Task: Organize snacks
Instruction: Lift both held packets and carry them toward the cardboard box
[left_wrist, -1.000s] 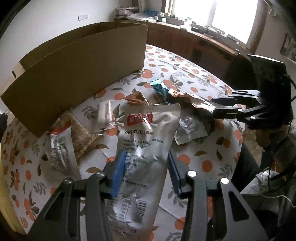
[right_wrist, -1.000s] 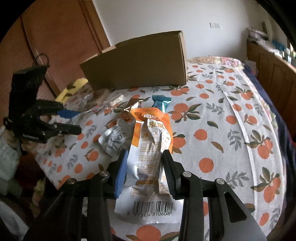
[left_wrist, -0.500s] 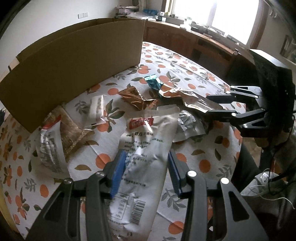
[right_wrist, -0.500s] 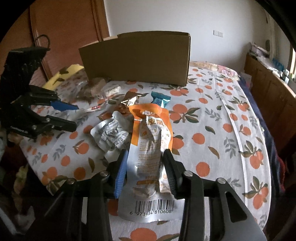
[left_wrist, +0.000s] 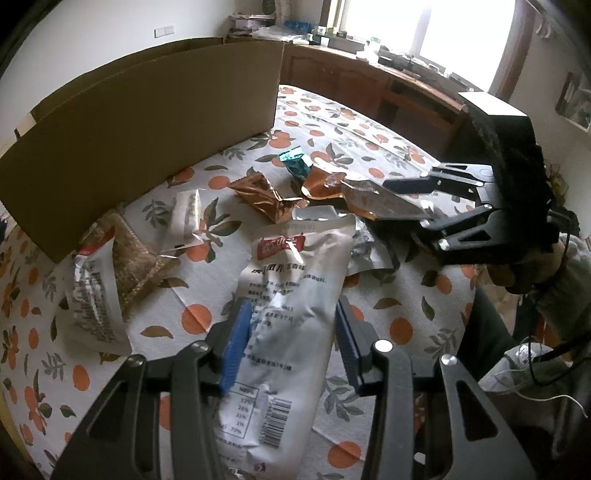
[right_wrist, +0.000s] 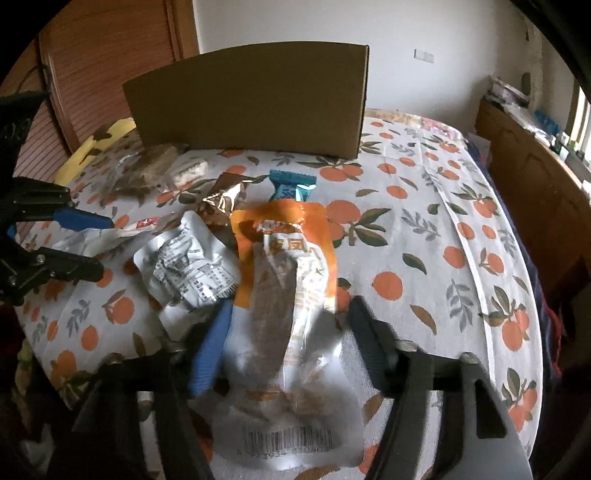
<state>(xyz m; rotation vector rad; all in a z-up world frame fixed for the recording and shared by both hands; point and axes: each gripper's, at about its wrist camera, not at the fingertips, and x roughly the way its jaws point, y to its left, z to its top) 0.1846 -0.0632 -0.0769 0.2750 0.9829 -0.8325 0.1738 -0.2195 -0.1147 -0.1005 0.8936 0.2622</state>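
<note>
From the left wrist view, the left tongs (left_wrist: 291, 332) straddle a white pouch (left_wrist: 291, 295); both pads sit against its sides, so they seem to be gripping it. The pouch's long axis runs straight out along the fingers, red label end pointing away toward the box (left_wrist: 147, 122), barcode end back under the tongs. The box stands along the far left edge of the desk (left_wrist: 406, 325), its open top out of sight from here. Across the desk the right tongs (left_wrist: 413, 201) show side-on, holding one end of an orange pouch (left_wrist: 354, 192).

From the right wrist view, the right tongs (right_wrist: 288, 343) are blurred. The orange pouch (right_wrist: 284, 280) lies between the fingers, its long axis in line with them, orange top pointing at the box (right_wrist: 251, 99), barcode end nearest the camera. The right finger looks a little apart from the pouch, so I cannot tell whether the grip is firm or loosening. The left tongs (right_wrist: 88, 243) hang at the left with the white pouch (right_wrist: 122, 232) between them. Both pouches point boxward; the left one looks nearer the box wall.
</note>
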